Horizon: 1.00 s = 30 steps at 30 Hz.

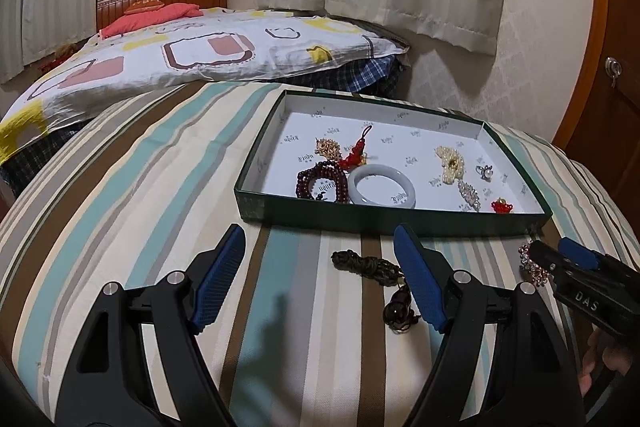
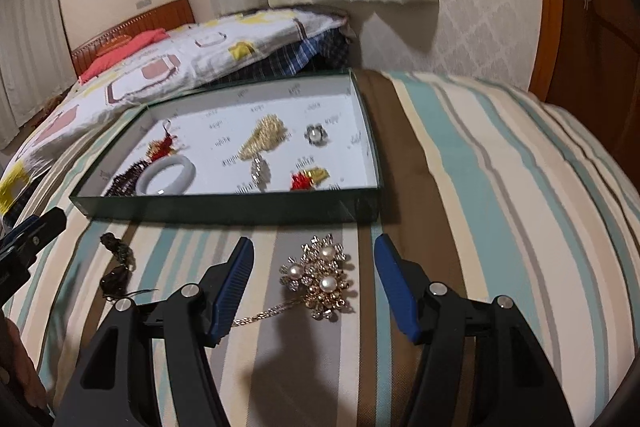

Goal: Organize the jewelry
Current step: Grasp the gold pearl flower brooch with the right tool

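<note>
A dark green box (image 1: pixel 384 217) (image 2: pixel 224 205) with a white lining holds several jewelry pieces, among them a pale jade bangle (image 1: pixel 382 187) (image 2: pixel 166 179) and dark red beads (image 1: pixel 316 183). A dark cord necklace with a brown pendant (image 1: pixel 380 279) (image 2: pixel 116 267) lies on the striped cover in front of the box, partly between my open left gripper's (image 1: pixel 320 243) fingers. A gold and pearl brooch on a chain (image 2: pixel 320 277) (image 1: pixel 532 263) lies between the fingers of my open right gripper (image 2: pixel 314 247), untouched.
The striped cover (image 1: pixel 160 187) drapes over a rounded surface that falls away at the sides. A bed with a patterned quilt (image 1: pixel 192 55) is behind the box. Curtains, a wall and a wooden door (image 1: pixel 616 87) stand at the back right.
</note>
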### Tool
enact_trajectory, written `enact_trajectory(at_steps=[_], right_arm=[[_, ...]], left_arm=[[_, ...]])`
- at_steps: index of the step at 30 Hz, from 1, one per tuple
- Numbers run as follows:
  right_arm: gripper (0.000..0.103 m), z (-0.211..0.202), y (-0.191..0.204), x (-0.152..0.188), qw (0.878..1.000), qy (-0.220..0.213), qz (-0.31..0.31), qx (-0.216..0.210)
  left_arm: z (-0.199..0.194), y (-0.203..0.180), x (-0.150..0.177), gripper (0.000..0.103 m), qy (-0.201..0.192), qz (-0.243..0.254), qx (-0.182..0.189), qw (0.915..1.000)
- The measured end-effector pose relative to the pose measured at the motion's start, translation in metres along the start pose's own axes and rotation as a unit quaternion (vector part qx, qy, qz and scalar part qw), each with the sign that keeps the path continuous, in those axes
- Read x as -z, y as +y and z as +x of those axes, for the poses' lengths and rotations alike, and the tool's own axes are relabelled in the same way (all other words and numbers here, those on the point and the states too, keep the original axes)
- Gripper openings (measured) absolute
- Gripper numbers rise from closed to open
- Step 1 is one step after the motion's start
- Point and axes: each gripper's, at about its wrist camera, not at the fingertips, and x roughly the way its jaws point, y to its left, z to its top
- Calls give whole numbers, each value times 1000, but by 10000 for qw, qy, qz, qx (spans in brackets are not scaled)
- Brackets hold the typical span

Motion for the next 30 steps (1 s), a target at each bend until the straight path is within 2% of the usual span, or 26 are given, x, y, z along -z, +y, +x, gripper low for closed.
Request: enact_trajectory(at_steps=[6, 10, 14, 30], right_arm=[[61, 7, -2, 1, 9998, 193, -10, 37], [55, 13, -3, 2, 9993, 381, -10, -9], [40, 15, -3, 3, 9988, 487, -2, -91], [39, 6, 4, 5, 9990, 329, -231, -171]], left_arm=[[4, 0, 3, 75, 77, 1, -19, 10000], [7, -1, 4, 75, 163, 21, -21, 9999], [9, -2, 6, 75, 251, 44, -28, 9997], [18, -9, 11, 75, 453, 130, -46, 9989]])
